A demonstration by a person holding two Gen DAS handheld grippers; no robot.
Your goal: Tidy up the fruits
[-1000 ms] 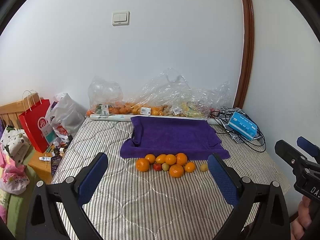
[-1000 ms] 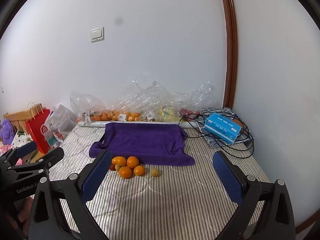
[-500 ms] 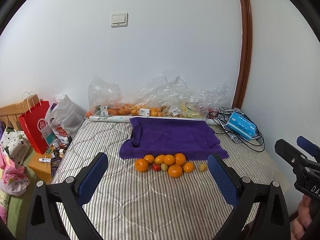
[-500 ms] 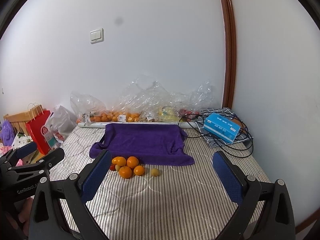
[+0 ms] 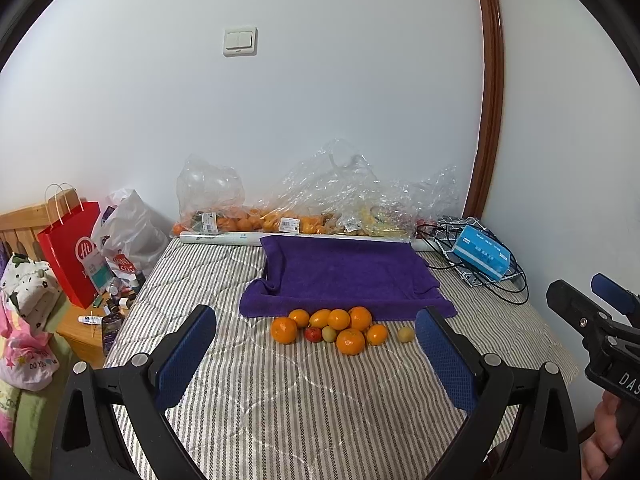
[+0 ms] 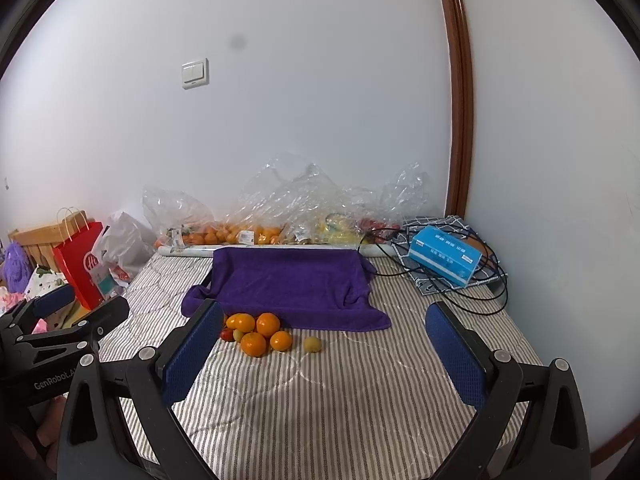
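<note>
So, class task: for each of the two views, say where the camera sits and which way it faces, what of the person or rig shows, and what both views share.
Left wrist view: sits on the left gripper, facing across the striped bed to the wall; its own open jaws show, plus the right gripper and a hand at the right edge.
Right wrist view: sits on the right gripper, facing the same way; its open jaws show, the left gripper at the left edge.
Shared: purple towel, fruit pile, blue box.

Wide-open, empty left claw [image 5: 316,356] above striped mattress [image 5: 280,412], fruit pile [image 5: 332,330] touching purple towel [image 5: 344,276]
</note>
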